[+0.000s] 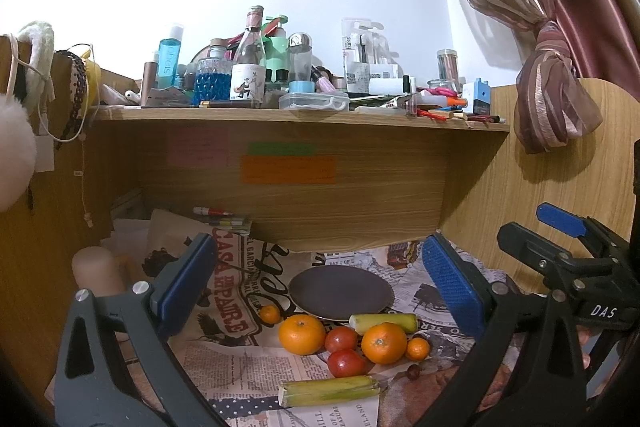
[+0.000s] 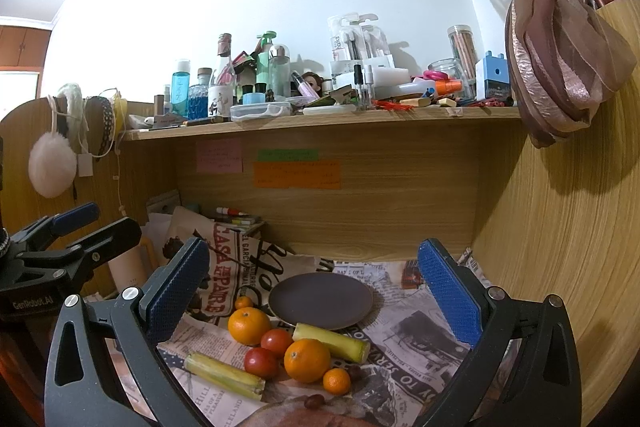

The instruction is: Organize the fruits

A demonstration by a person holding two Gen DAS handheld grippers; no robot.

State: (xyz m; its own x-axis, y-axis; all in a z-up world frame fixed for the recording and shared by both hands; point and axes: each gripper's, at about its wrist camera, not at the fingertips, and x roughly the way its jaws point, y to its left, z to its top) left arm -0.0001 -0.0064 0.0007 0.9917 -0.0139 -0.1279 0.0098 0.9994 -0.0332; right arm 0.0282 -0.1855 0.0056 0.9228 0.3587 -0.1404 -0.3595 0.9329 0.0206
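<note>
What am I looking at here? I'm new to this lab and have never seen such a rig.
A person holds two hand-held grippers, each with a fisheye camera looking along its blue-padded fingers. One picture is from the left gripper, the other from the right gripper; both are open and hold nothing. Below, on a newspaper-covered desk, lie an empty dark plate, oranges, tomatoes and green stalk pieces. The shelf above carries bottles.
</note>
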